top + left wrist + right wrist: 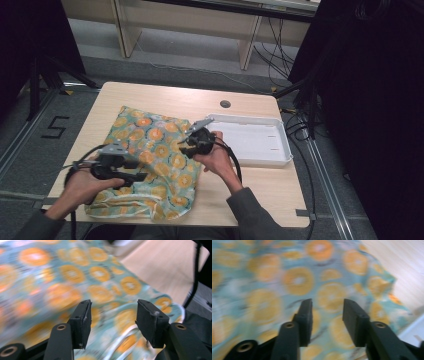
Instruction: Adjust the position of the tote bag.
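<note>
High view: orange-slice print cloth [150,160] lay on table [260,195], beneath left gripper [142,177] and right gripper [182,142]; white tray [270,142] beyond the right. Left gripper view: jaws apart, cloth [75,282] below, unclamped. Right gripper view: jaws apart above cloth [287,277].

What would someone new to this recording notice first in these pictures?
The eye goes first to the teal cloth printed with orange slices, spread over the left half of the light wooden table. Above it a person holds two black grippers, the left gripper near the cloth's front left and the right gripper over its right edge, both with jaws apart and nothing between them. A shallow white plastic tray lies to the right.
</note>
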Available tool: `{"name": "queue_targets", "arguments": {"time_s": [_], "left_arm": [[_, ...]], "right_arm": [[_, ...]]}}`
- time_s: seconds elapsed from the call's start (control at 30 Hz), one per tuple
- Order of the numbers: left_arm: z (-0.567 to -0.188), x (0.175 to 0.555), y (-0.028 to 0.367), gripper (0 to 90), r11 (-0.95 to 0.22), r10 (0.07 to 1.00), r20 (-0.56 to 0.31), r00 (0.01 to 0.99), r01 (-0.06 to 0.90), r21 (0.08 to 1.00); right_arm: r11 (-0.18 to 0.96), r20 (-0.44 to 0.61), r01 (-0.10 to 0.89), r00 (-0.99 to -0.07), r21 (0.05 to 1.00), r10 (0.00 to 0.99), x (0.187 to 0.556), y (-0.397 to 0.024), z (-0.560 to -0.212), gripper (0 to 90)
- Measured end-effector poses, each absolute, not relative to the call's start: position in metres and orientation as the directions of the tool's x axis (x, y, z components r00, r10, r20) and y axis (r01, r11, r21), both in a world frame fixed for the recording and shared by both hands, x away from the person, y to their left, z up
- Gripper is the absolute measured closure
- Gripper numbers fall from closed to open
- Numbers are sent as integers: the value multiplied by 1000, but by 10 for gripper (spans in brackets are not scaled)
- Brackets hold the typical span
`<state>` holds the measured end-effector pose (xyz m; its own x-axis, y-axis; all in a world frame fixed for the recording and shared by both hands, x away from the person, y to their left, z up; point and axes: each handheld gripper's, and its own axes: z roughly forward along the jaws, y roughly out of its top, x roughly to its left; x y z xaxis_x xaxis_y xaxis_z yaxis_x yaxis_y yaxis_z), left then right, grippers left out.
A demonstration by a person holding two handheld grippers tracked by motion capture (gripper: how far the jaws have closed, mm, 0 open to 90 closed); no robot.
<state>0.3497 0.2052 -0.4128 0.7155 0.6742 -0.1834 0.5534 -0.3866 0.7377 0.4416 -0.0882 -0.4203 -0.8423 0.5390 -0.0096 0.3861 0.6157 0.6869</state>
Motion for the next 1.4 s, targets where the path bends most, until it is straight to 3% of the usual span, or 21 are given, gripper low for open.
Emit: {"name": "queue_targets", "arguments": {"time_s": [0.13, 0.37, 0.7, 0.93, 0.97, 1.03, 1.1, 1.23, 1.4], "left_arm": [[-418, 343, 232, 426, -423, 707, -125, 696, 557, 714], [-423, 332, 247, 413, -413, 721, -131, 680, 575, 707], [-431, 330, 254, 397, -409, 734, -121, 668, 577, 707], [-433, 328, 258, 383, -419, 738, -116, 665, 586, 694], [-434, 328, 257, 372, -408, 742, -117, 660, 583, 702], [-433, 328, 258, 371, -418, 737, -118, 665, 586, 694], [-433, 326, 259, 365, -405, 745, -112, 658, 579, 708], [-432, 322, 263, 360, -402, 745, -111, 658, 575, 713], [-433, 318, 265, 353, -388, 745, -114, 657, 566, 728]], "right_arm": [[642, 17, 336, -893, 690, 449, 400, -88, -422, 442], [682, 132, 285, -954, 674, 268, 343, -67, -435, 401], [792, 106, 177, -984, 584, 142, 321, -20, -471, 393], [836, 71, 146, -989, 529, 128, 321, -9, -489, 417], [844, 58, 132, -991, 520, 119, 320, -11, -491, 500], [848, 32, 93, -996, 522, 89, 321, -11, -492, 548], [851, 52, 124, -992, 511, 114, 319, -13, -493, 626], [847, 30, 87, -996, 525, 84, 324, -19, -492, 857], [800, 35, 91, -996, 593, 87, 323, -27, -471, 900]]}}
